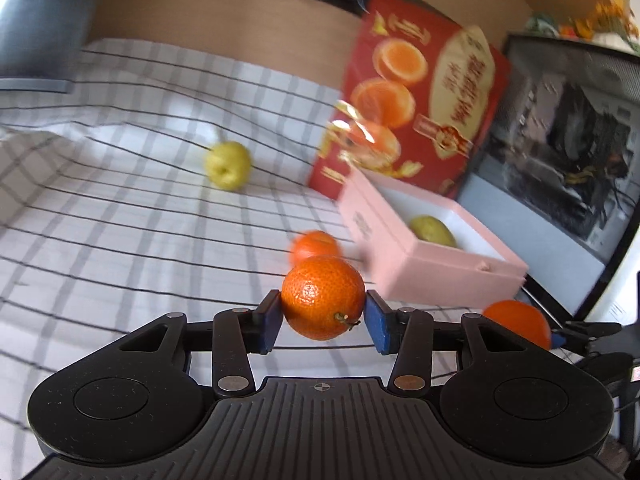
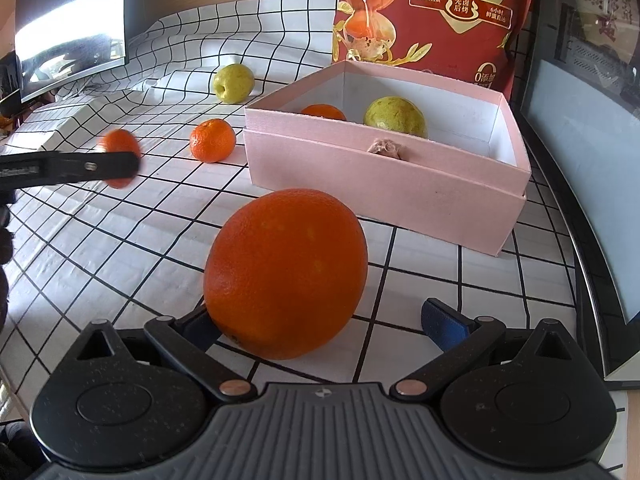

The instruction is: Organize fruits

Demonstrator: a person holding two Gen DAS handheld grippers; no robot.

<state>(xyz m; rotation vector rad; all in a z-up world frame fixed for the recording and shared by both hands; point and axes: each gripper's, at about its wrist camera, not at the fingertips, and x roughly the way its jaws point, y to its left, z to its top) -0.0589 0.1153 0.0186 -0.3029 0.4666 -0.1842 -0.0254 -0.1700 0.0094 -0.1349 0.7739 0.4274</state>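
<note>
My left gripper (image 1: 323,314) is shut on a small mandarin (image 1: 323,298), its blue pads pressing both sides, and holds it above the checked cloth. The right wrist view shows that gripper (image 2: 120,164) as a blurred black bar with the mandarin (image 2: 118,144). A large orange (image 2: 286,272) rests on the cloth between my right gripper's (image 2: 316,314) open jaws; the right pad (image 2: 444,324) stands clear of it. Another mandarin (image 2: 212,140) and a green fruit (image 2: 233,83) lie loose on the cloth. The pink box (image 2: 360,132) holds a mandarin (image 2: 323,112) and a green fruit (image 2: 394,116).
A red printed package (image 2: 424,12) stands upright behind the box. A monitor (image 2: 72,32) sits at the far left, and a dark glass-fronted case (image 1: 568,152) borders the right side. The checked cloth (image 2: 120,240) is rumpled towards the back left.
</note>
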